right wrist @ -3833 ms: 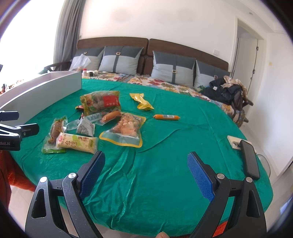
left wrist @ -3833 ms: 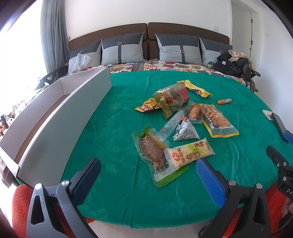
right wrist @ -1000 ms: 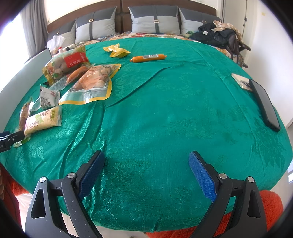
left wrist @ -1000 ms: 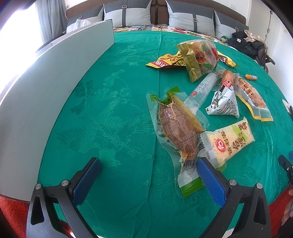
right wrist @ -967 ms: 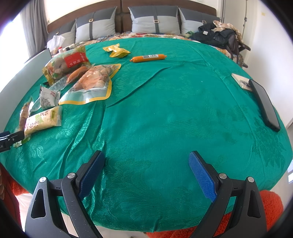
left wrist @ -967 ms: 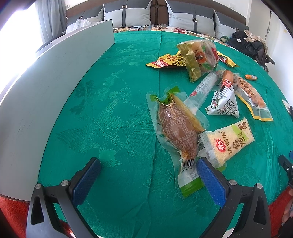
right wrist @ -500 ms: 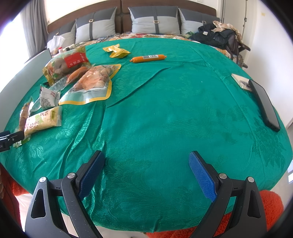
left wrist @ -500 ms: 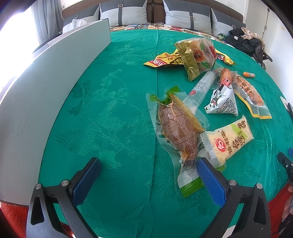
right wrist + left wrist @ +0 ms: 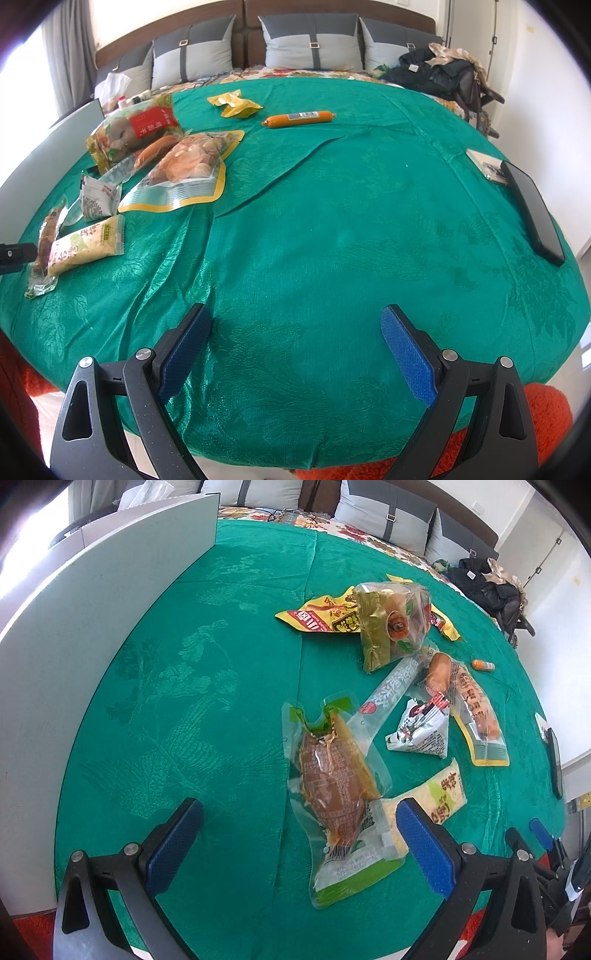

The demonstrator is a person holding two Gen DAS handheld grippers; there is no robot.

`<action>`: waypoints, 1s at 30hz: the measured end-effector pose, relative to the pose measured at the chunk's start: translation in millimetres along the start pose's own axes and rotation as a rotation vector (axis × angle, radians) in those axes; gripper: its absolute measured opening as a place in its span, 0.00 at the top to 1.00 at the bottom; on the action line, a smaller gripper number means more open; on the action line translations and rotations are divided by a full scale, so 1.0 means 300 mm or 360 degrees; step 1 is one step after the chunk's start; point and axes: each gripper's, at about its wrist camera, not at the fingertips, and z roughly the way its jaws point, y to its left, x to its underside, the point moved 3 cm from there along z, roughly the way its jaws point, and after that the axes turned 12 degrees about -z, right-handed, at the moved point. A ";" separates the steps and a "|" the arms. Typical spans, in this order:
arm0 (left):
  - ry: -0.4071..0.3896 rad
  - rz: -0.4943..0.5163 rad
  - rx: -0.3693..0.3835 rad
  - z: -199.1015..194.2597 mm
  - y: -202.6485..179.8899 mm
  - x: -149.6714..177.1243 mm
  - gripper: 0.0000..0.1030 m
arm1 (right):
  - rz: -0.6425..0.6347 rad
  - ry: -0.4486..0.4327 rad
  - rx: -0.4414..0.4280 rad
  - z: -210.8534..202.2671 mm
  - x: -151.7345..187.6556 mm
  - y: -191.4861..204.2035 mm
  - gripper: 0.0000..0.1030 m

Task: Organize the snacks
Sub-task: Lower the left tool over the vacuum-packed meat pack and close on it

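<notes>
Snack packs lie scattered on a green cloth (image 9: 221, 701). My left gripper (image 9: 295, 834) is open, low over a clear vacuum pack with a brown snack (image 9: 332, 794), which lies between its fingers. A pale yellow pack (image 9: 443, 797), a white triangular pack (image 9: 421, 734), a long clear pack (image 9: 391, 694) and a green-gold bag (image 9: 391, 624) lie beyond. My right gripper (image 9: 295, 350) is open and empty over bare cloth. An orange sausage (image 9: 299, 118) and a yellow-bordered pouch (image 9: 184, 170) lie ahead left of it.
A long white box (image 9: 92, 602) stands along the left edge of the cloth. A dark phone (image 9: 535, 210) and a small card lie at the right edge. Pillows and a dark bag sit at the back. An orange rug (image 9: 535, 424) lies below the table edge.
My left gripper has moved forward and lower over the brown vacuum pack, which now sits between its fingers. My right gripper has barely moved.
</notes>
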 end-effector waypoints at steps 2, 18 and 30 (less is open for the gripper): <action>-0.0014 0.0060 -0.0076 0.028 -0.030 -0.023 0.00 | 0.0000 -0.0001 0.0001 -0.002 -0.005 -0.001 0.07; 0.0065 0.0006 -0.0188 0.002 0.130 -0.039 0.00 | -0.0009 -0.0022 0.0006 0.010 -0.011 0.000 0.06; 0.0041 0.0188 -0.0266 -0.002 0.110 -0.028 0.40 | -0.0009 -0.0029 0.0009 0.010 -0.010 0.000 0.06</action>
